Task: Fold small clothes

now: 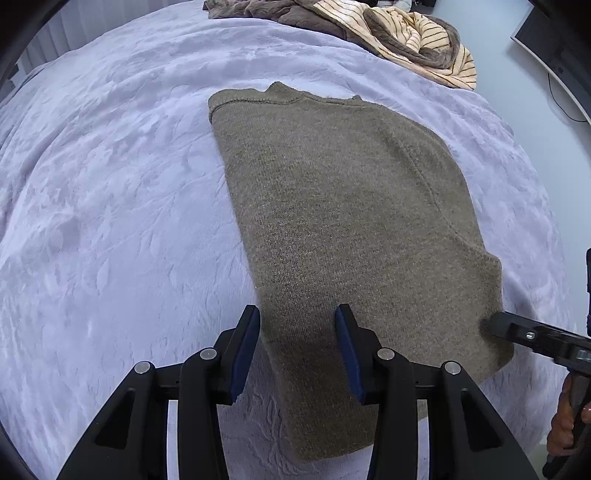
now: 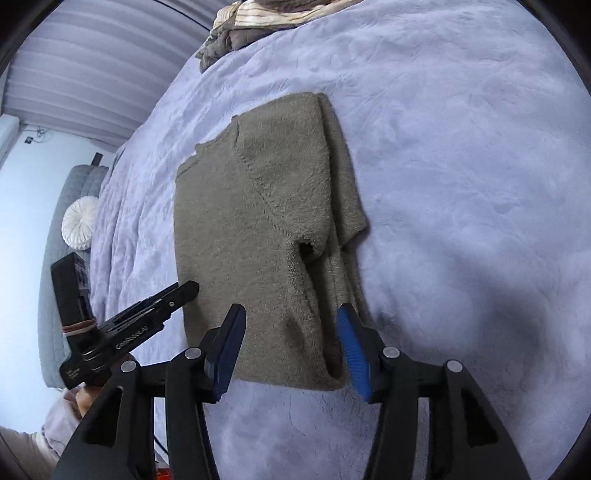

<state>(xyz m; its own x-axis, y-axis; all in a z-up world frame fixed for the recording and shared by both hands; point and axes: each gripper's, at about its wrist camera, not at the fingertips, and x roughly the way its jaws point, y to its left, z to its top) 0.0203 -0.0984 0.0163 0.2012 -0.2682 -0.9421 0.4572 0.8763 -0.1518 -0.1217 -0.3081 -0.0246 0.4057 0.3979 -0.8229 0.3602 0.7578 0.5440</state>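
Cut off at the top edge of both views: heap of clothes (image 1: 388, 33), only partly shown. Hidden under the left gripper (image 1: 297, 347): near hem of the sweater (image 1: 332, 206). Cropped at the right edge: right gripper (image 1: 535, 339) and hand (image 1: 565, 424). Too small to identify: round white thing (image 2: 79, 221).
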